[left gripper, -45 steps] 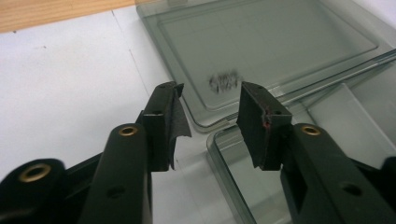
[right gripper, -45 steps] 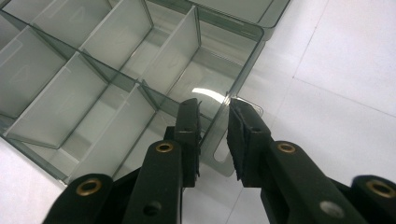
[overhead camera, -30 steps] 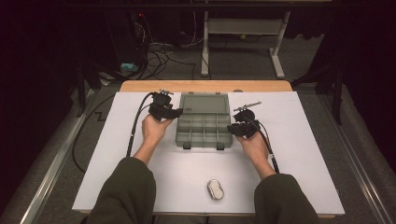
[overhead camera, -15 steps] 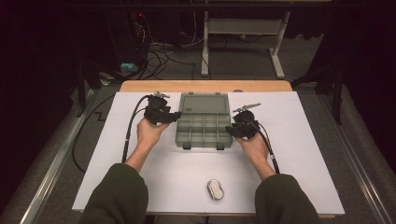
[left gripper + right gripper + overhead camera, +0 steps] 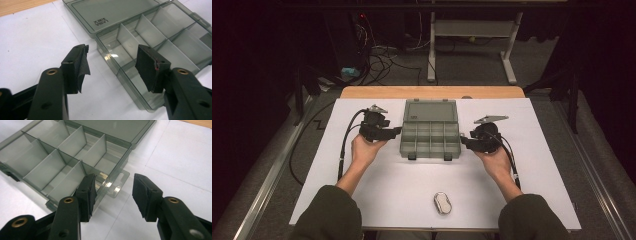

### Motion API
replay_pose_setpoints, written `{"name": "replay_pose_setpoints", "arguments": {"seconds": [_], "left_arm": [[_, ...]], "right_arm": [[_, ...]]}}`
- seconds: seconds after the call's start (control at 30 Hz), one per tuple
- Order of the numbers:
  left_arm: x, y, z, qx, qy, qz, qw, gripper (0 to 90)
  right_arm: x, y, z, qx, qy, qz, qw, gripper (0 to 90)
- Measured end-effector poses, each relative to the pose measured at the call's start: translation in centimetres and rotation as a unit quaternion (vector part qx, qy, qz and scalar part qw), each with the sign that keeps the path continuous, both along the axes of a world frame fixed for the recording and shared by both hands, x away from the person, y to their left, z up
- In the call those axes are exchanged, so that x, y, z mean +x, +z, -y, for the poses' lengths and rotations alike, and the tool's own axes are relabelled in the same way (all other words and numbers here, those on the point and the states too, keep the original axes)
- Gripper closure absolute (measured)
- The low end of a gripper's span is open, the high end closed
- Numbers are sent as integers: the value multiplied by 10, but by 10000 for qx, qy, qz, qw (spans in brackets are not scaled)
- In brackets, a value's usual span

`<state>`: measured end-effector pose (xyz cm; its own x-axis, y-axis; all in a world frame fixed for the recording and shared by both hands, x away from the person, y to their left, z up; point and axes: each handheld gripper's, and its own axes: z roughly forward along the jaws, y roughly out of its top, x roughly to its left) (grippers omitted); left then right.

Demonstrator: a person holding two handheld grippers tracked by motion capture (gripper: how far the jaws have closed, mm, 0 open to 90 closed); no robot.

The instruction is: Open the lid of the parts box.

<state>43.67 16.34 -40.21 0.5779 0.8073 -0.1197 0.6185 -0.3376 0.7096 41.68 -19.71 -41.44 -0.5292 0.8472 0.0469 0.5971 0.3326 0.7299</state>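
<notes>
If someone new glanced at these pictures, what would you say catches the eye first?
Most striking is the smoky transparent organiser box in the middle of the white table, its lid laid open toward the far side and its compartments empty. An open hand-held gripper flanks each end: the left hand-held gripper and the right hand-held gripper. A small oval object lies near the front edge.

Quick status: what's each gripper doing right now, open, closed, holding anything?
Left gripper: open, holding nothing, jaws either side of the organizer box wall.
Right gripper: open, holding nothing, jaws at the box's hang tab.
</notes>
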Motion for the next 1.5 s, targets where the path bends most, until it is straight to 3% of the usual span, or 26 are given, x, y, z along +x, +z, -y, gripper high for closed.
{"name": "replay_pose_setpoints", "arguments": {"seconds": [0.33, 0.6, 0.97, 1.1, 1.2, 1.5], "left_arm": [[-11, -4, -8, -105, -21, -22, 9999, 415], [-24, -7, -12, -93, -41, 91, 9999, 407], [-39, -13, -21, -284, -142, 129, 9994, 410], [-46, -13, -25, -368, -128, 252, 9989, 410], [-51, -15, -25, -288, -79, 332, 9990, 411], [-65, -19, -31, -374, -164, 438, 9982, 411]], "right_arm": [[-12, 0, 17, 170, -8, 87, 9998, 510], [-22, 1, 28, 248, -9, 136, 9996, 471], [-34, -2, 36, 281, 58, 170, 9994, 427], [-39, -4, 38, 292, 106, 205, 9993, 425], [-43, -4, 40, 276, 132, 229, 9993, 421], [-56, -7, 49, 353, 222, 269, 9988, 421]]}}
